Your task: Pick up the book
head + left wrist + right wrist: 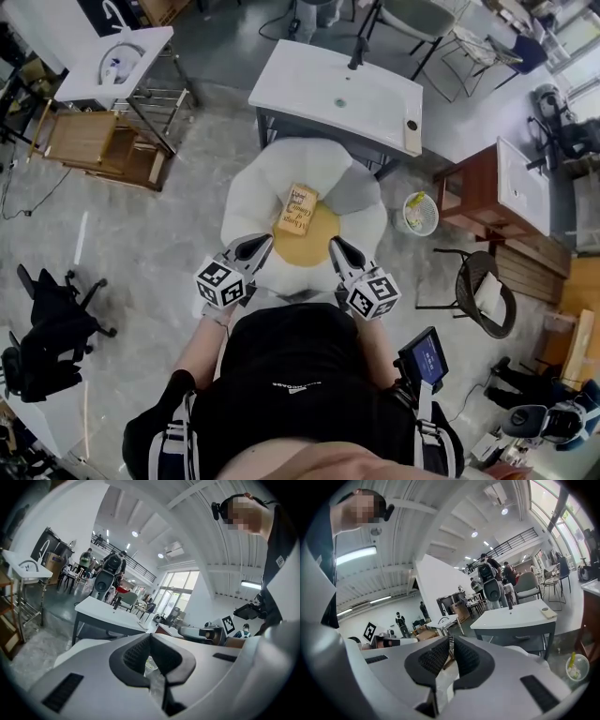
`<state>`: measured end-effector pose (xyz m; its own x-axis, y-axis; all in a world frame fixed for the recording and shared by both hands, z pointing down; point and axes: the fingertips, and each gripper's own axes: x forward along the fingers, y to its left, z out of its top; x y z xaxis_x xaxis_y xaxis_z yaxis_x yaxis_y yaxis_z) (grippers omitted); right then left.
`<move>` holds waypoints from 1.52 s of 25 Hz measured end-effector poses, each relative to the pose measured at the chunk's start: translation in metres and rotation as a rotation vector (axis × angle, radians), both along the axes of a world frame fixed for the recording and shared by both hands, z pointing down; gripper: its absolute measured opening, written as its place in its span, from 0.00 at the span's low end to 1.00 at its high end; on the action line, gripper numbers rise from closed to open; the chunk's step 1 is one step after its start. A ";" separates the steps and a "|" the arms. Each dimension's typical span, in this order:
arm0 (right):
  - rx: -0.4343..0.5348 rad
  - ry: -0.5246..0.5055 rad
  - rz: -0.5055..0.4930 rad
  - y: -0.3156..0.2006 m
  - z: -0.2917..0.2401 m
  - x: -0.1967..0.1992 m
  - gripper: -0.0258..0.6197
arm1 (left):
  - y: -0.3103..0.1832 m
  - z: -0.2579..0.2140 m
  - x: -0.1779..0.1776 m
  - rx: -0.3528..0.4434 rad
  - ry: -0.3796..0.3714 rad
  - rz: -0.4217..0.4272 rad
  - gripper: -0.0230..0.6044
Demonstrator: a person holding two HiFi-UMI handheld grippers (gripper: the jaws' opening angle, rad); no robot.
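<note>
The book (297,210), tan with dark print on its cover, lies flat on the yellow round middle (314,246) of a white petal-shaped seat (258,187). Both grippers hover at the seat's near edge, short of the book. My left gripper (254,247) is to the book's lower left and my right gripper (337,251) to its lower right. In the left gripper view the left gripper (150,639) has its jaws together with nothing between them. The right gripper (451,641) in its own view is also shut and empty. Neither touches the book.
A white washbasin table (337,98) stands just beyond the seat. A small round bin (420,214) sits to the right, then a brown cabinet with a basin (497,192) and a black chair (483,292). Wooden crates (94,141) and a black office chair (52,323) are at the left.
</note>
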<state>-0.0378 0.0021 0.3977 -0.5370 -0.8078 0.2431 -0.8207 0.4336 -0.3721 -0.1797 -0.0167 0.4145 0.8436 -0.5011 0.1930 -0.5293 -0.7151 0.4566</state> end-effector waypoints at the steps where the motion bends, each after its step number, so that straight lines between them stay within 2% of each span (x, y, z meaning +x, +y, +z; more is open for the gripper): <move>1: -0.003 -0.001 0.004 -0.004 0.001 -0.001 0.11 | -0.003 0.002 -0.001 -0.003 -0.002 0.004 0.06; 6: -0.015 0.003 0.002 -0.016 0.003 0.007 0.11 | -0.018 0.009 0.008 -0.022 -0.004 0.010 0.06; 17: -0.052 0.016 -0.014 -0.042 0.010 0.053 0.11 | -0.046 0.019 0.058 -0.046 -0.007 0.006 0.06; 22: -0.071 0.019 -0.019 -0.051 0.016 0.061 0.11 | -0.062 0.032 0.065 -0.078 -0.002 -0.011 0.06; 27: -0.084 0.014 -0.006 -0.058 0.027 0.076 0.11 | -0.075 0.057 0.080 -0.103 -0.041 0.001 0.06; 35: -0.133 0.011 0.024 -0.061 0.054 0.096 0.11 | -0.092 0.118 0.093 -0.192 -0.105 -0.007 0.07; 38: -0.146 0.002 0.042 -0.063 0.065 0.105 0.11 | -0.100 0.141 0.097 -0.232 -0.122 -0.007 0.18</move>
<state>0.0674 -0.0607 0.4630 -0.5029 -0.7853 0.3610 -0.8378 0.3402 -0.4271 -0.0823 -0.1171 0.5559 0.8038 -0.4372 0.4033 -0.5948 -0.5946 0.5409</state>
